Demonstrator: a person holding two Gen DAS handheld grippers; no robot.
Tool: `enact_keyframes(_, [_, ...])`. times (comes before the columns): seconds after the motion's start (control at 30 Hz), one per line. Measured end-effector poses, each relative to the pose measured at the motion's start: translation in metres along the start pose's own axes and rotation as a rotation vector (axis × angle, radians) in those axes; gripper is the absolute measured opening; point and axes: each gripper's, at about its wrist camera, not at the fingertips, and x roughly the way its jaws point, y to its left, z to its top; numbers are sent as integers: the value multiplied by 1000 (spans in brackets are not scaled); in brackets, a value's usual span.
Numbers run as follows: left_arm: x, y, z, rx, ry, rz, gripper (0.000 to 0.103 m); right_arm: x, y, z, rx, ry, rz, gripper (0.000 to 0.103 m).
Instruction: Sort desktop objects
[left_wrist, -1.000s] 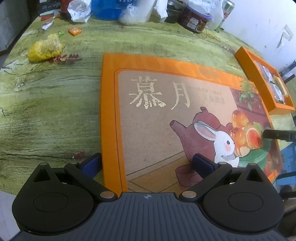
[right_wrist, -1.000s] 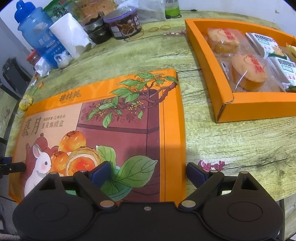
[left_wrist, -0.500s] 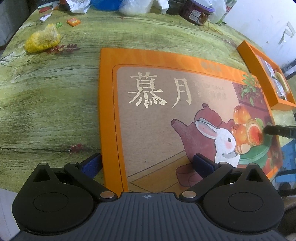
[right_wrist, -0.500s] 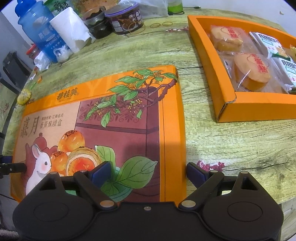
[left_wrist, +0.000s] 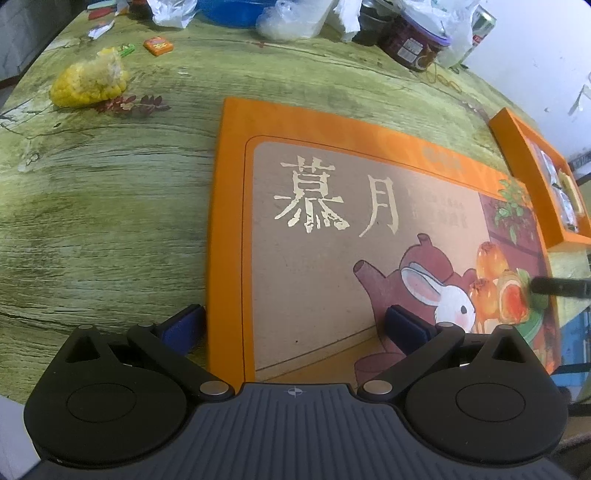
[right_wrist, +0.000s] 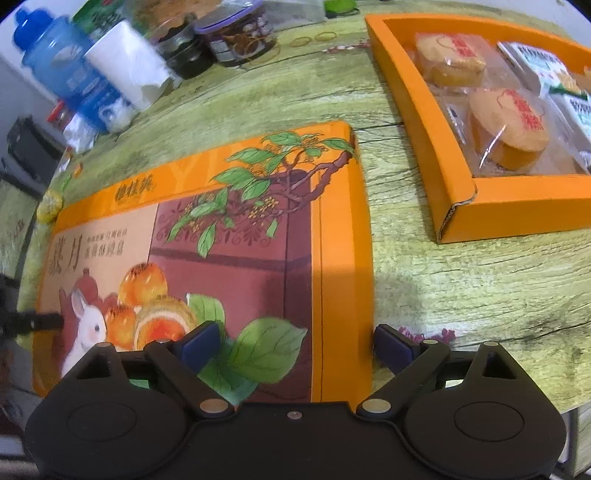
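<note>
Orange box lid (left_wrist: 332, 236), printed with a rabbit, a teapot, pastries and gold characters, lying flat on the green wood-grain table (left_wrist: 103, 206), near its front edge; seen from both ends.

Left gripper (left_wrist: 295, 325) angled steeply down over the lid's left end, jaws spread wide; left blue pad (left_wrist: 183, 325) outside the lid's left edge, over the tabletop just beside that edge; right blue pad over the printed face near the teapot; pads pressing on nothing; contact of the left pad with the edge not discernible.

Right gripper (right_wrist: 295, 347) angled steeply down over the lid's right end, jaws spread wide and just opened a little further; lid's right border between the pads; left pad over the leaf print, right pad (right_wrist: 391, 347) just beyond the lid's right edge above the table; no grip on the lid.

Open orange tray (right_wrist: 517, 214) to the right of the lid, apart from it, holding wrapped round cakes (right_wrist: 509, 129) and white-and-green packets (right_wrist: 535, 62).

Along the far side of the table: blue bottle (right_wrist: 70, 77), white paper roll (right_wrist: 129, 74), dark jar with a purple lid (right_wrist: 240, 33); yellow corn piece (left_wrist: 88, 83) and small orange packet (left_wrist: 158, 45) at the far left, well apart from the lid.
</note>
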Motion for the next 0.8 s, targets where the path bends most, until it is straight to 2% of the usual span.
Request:
enact_keyframes(0.1, [0, 0, -1, -1, 0, -3, 103, 6, -8, 6, 54, -14, 34, 96])
enact_keyframes(0.3, [0, 0, -2, -2, 5, -5, 103, 11, -5, 14, 28, -11, 17, 97])
enact_keyframes(0.63, [-5, -7, -20, 1, 46, -5, 103, 4, -10, -5, 30, 11, 13, 96])
enact_keyframes(0.8, [-4, -6, -17, -11, 58, -1, 103, 3, -10, -7, 25, 13, 13, 97])
